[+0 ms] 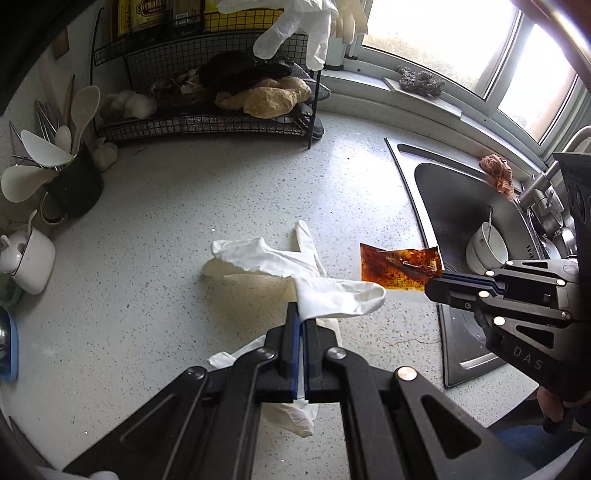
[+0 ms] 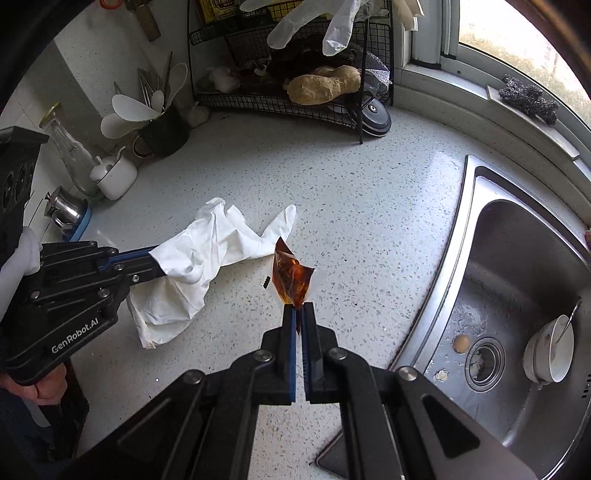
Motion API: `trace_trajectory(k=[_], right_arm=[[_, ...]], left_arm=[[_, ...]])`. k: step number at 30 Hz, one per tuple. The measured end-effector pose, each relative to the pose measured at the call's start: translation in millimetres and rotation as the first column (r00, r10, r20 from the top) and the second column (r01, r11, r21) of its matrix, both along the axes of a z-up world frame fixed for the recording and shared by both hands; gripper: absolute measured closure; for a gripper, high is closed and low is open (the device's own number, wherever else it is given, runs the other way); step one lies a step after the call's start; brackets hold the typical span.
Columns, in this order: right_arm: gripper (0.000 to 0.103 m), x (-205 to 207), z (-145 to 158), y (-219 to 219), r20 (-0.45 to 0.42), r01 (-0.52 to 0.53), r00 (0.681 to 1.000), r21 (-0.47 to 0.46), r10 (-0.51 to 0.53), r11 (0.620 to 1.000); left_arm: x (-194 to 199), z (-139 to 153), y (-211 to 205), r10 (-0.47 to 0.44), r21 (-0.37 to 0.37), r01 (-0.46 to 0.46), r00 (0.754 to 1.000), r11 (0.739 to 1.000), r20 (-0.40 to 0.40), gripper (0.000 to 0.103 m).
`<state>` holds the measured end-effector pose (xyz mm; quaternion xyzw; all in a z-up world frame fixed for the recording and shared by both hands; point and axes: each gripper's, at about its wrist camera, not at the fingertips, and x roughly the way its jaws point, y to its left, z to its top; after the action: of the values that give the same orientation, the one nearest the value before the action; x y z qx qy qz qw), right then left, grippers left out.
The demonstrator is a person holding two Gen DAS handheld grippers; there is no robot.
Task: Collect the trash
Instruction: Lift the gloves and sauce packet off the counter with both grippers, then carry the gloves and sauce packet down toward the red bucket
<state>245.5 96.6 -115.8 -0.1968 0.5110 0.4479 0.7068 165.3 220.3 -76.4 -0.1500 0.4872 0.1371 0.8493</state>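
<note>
My left gripper (image 1: 301, 314) is shut on a crumpled white disposable glove (image 1: 325, 291), which hangs lifted over the speckled countertop (image 1: 184, 206); the same glove (image 2: 207, 254) and left gripper (image 2: 155, 264) show at the left of the right wrist view. My right gripper (image 2: 298, 308) is shut on a small torn sauce packet (image 2: 291, 277), brown and oily, held up off the counter. In the left wrist view that packet (image 1: 399, 264) hangs at the right gripper's tip (image 1: 430, 286), just right of the glove.
A steel sink (image 2: 491, 258) with a white bowl and spoon (image 2: 550, 354) lies to the right. A black wire rack (image 1: 207, 122) with food stands at the back, gloves (image 1: 299, 26) draped over it. A utensil holder (image 1: 74, 184) and white jar (image 1: 29, 258) stand at the left.
</note>
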Motion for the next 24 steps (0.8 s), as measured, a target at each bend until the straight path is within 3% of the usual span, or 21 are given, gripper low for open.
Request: trace_trajectory(k=[13, 24], right_arm=[[0.101, -44.5, 17.6, -47.1, 0.030, 0.047, 0.998, 0.047, -0.049, 0.998], [0.101, -92.6, 28.2, -152.4, 0.042, 0.148, 0.988, 0.075, -0.151, 0.986]], left_arm=[[-38.9, 22.3, -73.5, -0.056, 0.019, 0.055, 0.998, 0.998, 0.041, 0.102], [-81.4, 23.1, -188.8, -0.179, 0.029, 0.179, 0.983, 0.983, 0.029, 0.102]])
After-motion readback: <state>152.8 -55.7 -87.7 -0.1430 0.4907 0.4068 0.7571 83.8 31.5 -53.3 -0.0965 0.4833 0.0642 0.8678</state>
